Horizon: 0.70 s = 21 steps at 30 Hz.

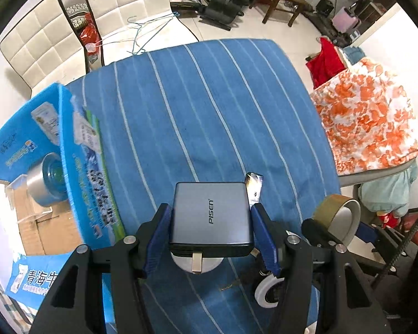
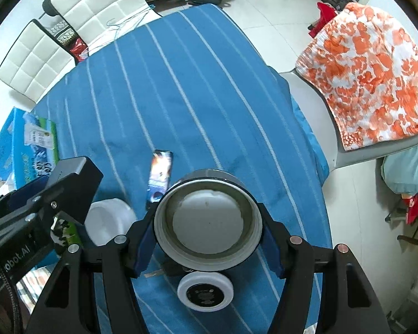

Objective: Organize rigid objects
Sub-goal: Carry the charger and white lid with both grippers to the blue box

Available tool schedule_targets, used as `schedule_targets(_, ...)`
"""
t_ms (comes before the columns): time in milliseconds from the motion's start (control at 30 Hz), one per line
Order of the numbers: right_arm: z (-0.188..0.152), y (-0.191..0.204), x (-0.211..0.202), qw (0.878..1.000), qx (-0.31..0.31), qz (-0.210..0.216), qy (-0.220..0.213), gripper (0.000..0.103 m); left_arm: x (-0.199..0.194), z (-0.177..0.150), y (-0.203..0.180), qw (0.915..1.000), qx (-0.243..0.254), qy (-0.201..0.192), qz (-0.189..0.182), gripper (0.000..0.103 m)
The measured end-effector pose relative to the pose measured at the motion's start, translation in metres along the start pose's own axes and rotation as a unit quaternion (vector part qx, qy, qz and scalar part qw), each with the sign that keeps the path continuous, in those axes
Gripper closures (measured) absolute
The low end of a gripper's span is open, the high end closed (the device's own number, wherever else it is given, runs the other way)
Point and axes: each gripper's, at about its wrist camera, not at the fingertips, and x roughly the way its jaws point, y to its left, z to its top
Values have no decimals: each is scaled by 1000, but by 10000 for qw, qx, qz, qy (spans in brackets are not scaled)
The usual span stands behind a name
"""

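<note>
The left gripper (image 1: 210, 222) clamps a grey power bank (image 1: 211, 215) (marked PISEN) between its blue pads, above the blue striped surface (image 1: 209, 111). The right gripper (image 2: 207, 232) grips a tape roll (image 2: 208, 222) by its sides; beyond lie a phone (image 2: 160, 175) and, farther left, a blue box (image 2: 22, 144).

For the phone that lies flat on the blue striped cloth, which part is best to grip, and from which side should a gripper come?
Grip the phone across its two long edges, near the middle, coming from straight above. It lies flat, screen up, on the striped cloth, so only its thin sides offer hold. The narrow width probably fits between the jaws; the long axis likely would not. Both grippers hold other things now.
</note>
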Motion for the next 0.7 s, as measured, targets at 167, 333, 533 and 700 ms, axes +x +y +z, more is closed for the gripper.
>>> schedule_targets(167,-8,25,-24,9997,-165,149,-144,36,-39,-7,20,9992,-144,-292,-210,47)
schedule_targets(333,-15,72,-55,9976,-475,401,-318,36,-96,-19,68,9952,-468,-793,-320,47)
schedule_targets(533,-31,171,-78,9887,-1128,903,-410,36,-143,-40,162,9878,-951,-1231,84,47)
schedule_targets(700,-43,255,-61,9815,-1588,1017,-334,36,-128,-57,241,9818,-1425,-1169,460,47)
